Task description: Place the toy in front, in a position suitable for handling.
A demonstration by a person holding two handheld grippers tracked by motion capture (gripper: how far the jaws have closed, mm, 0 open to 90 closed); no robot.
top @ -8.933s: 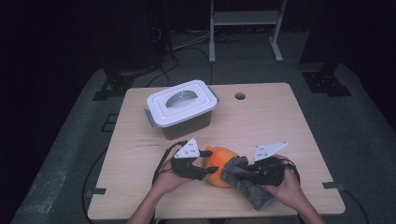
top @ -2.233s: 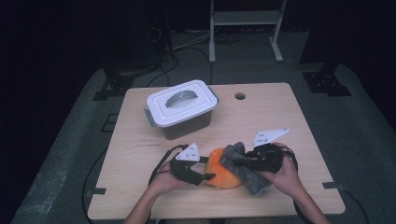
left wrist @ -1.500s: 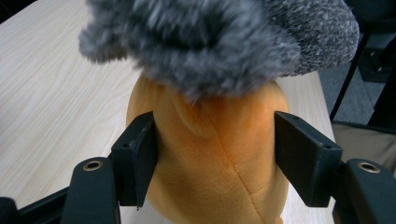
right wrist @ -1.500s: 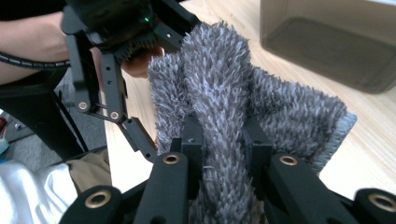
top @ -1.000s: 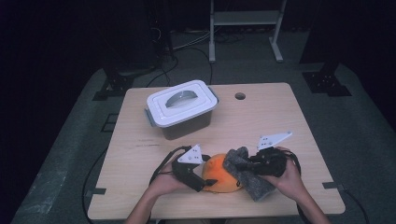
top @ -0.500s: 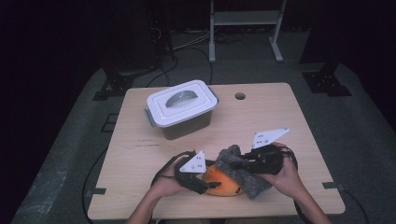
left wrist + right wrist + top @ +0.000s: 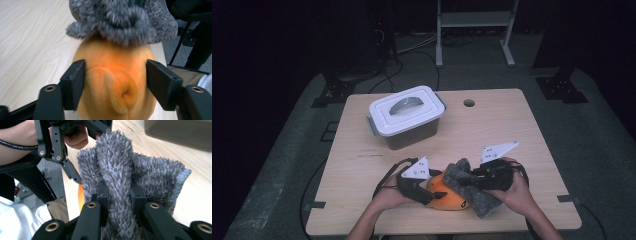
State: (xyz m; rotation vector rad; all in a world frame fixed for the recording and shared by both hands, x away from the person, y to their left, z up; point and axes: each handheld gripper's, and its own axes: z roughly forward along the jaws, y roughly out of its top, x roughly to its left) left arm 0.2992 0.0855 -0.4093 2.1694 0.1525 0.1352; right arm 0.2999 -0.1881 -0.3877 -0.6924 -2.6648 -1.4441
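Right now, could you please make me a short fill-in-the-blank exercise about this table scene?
1. The right gripper is shut on a fuzzy ____ cloth.
2. The left gripper has its two jaws on either side of the ____ plush toy.
3. The cloth lies ____ the toy.
4. The lid of the box is ____.

Missing words: grey; orange; on; on

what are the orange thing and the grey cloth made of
Orange thing: looks like soft plush, a short velvety matte nap with a stitched curl, probably stuffed. Grey cloth: looks like shaggy microfibre or chenille, long fuzzy tufts standing up, bunched in soft folds; the exact fibre is unclear.
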